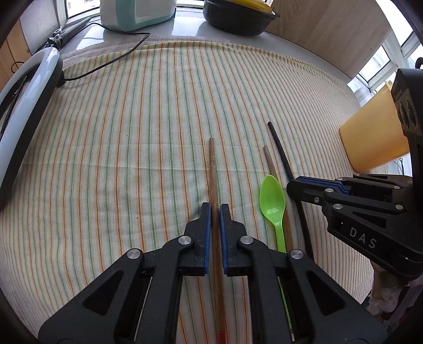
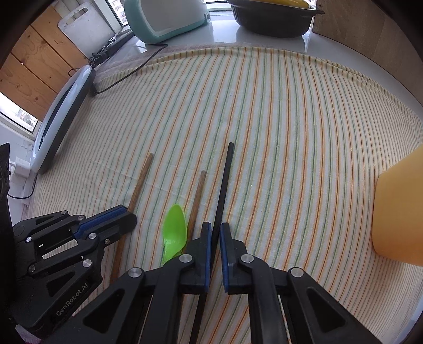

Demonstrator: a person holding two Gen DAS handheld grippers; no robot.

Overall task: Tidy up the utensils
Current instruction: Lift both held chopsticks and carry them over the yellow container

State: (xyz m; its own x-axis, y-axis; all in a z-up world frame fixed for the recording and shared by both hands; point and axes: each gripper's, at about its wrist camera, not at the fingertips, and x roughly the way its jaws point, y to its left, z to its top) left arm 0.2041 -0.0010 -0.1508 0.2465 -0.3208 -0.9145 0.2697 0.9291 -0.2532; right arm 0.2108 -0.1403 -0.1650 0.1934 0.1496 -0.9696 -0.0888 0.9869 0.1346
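- Left gripper (image 1: 215, 209): blue-padded fingers closed on a brown wooden chopstick (image 1: 212, 169), which runs between the pads and lies along the striped cloth (image 1: 119, 132).
- Right gripper (image 2: 215, 227): fingers closed on a black chopstick (image 2: 224, 180); the stick passes between the pads and its far end points away over the cloth.
- Second wooden chopstick (image 2: 197, 195) lies between the two held sticks, just beside the black one.
- Green plastic spoon (image 2: 174, 232), bowl up, rests against that second wooden chopstick.
- Orange cup (image 2: 399, 211) on its side at the right edge of the cloth, well apart from the sticks.
- Ring light (image 2: 63, 116) at the left edge; black pot (image 2: 272, 21) at the far end.
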